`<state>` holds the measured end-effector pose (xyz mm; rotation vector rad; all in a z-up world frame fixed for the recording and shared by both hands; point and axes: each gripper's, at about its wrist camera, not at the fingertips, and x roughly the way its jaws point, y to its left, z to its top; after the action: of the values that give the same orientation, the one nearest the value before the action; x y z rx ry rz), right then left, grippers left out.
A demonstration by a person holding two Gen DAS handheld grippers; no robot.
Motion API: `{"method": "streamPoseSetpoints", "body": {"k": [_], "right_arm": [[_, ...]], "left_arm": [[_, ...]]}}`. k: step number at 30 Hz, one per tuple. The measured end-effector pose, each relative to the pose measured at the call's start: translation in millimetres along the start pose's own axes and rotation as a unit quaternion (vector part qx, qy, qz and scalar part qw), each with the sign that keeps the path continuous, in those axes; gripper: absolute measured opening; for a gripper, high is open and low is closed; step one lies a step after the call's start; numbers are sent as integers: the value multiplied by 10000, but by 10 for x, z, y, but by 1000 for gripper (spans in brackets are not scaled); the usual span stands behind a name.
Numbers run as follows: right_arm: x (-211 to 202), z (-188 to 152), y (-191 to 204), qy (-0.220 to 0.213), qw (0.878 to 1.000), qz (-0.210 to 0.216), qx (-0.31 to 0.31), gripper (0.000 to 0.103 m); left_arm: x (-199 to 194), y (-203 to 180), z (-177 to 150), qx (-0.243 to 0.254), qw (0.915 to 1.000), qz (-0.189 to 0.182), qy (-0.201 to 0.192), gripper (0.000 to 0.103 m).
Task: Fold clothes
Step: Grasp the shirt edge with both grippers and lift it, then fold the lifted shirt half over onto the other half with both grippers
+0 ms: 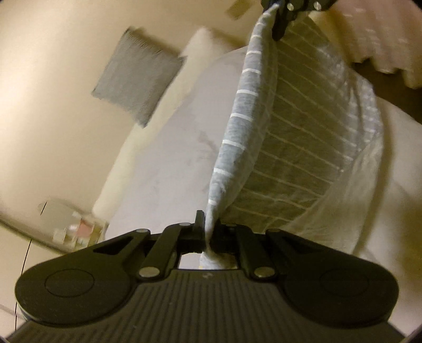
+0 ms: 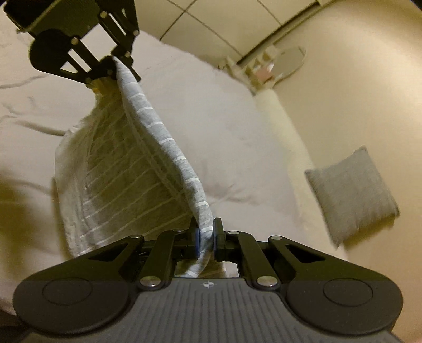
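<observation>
A grey garment with thin white stripes (image 1: 248,126) (image 2: 163,147) hangs stretched in the air between both grippers, above a white bed (image 1: 171,158) (image 2: 224,132). My left gripper (image 1: 209,229) is shut on one end of its top edge. My right gripper (image 2: 205,232) is shut on the other end, the cloth pinched between blue pads (image 2: 196,240). Each view shows the opposite gripper at the far end: the right gripper (image 1: 279,23) at the top of the left wrist view, the left gripper (image 2: 116,66) at the upper left of the right wrist view. The garment's lower part sags toward the bed.
A grey folded cloth (image 1: 137,79) (image 2: 353,192) lies on the pale floor beside the bed. A small round glass table with little items (image 2: 279,63) (image 1: 73,227) stands near the bed's corner by a tiled wall. A pink patterned sleeve (image 1: 382,34) shows top right.
</observation>
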<state>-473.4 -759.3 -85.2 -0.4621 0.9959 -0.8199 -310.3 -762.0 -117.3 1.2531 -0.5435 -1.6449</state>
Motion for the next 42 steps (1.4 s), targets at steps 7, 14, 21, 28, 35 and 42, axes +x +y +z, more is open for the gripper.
{"method": "streamPoseSetpoints", "body": {"k": [7, 14, 21, 28, 35, 42], "right_arm": [[767, -342, -836, -915, 9942, -247, -509, 5], [1782, -1329, -84, -239, 9925, 708, -967, 4], [2090, -2004, 451, 37, 9856, 978, -1376, 35], [2008, -2093, 322, 30, 9874, 847, -1335, 32], [2032, -2066, 228, 109, 9849, 984, -1421, 0], [1847, -2194, 352, 88, 9786, 1185, -1680, 0]], "left_arm": [[755, 211, 610, -536, 9957, 503, 562, 3], [1579, -1024, 523, -395, 9881, -529, 1393, 6], [1772, -1770, 344, -159, 9818, -753, 1737, 12], [1768, -1762, 303, 244, 9849, -639, 1590, 21], [1822, -1734, 316, 313, 9847, -776, 1529, 5], [1640, -1842, 265, 411, 9845, -847, 1481, 4]]}}
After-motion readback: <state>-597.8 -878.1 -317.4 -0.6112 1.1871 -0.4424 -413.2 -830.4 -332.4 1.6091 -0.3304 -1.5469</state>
